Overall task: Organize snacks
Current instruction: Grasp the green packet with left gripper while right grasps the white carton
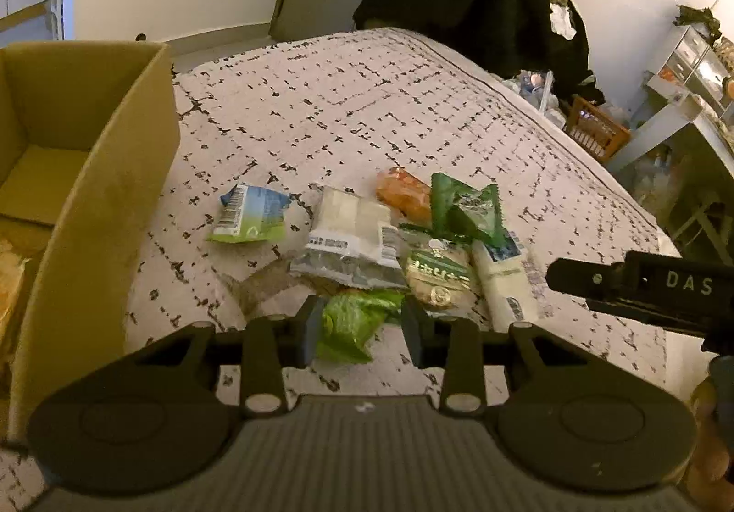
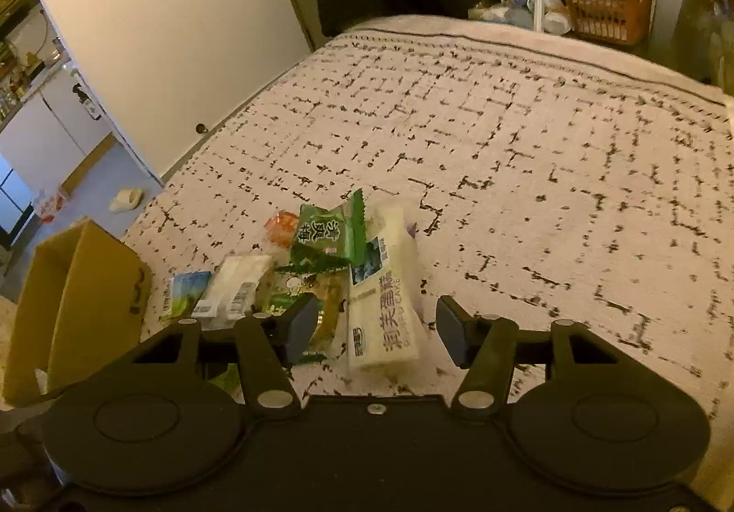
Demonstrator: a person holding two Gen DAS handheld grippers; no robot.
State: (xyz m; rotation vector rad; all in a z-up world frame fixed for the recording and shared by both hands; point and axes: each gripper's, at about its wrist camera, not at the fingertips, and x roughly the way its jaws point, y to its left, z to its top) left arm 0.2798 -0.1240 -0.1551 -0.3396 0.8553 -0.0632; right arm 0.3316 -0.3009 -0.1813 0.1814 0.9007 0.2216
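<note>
Bright green snack packet [image 1: 351, 321]: framed between the left hand-held gripper [image 1: 362, 326] pads, contact not discernible. White cake packet [image 2: 383, 310]: bracketed by the right hand-held gripper [image 2: 376, 331], pads held apart. Both are placed on the bed [image 2: 527, 154], right of the cardboard box [image 1: 91, 200].

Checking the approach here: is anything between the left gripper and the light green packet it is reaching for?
Nothing visible. The light green packet already lies between the left gripper fingers, at the near edge of the snack pile, with only bare bedspread around its near end.
</note>
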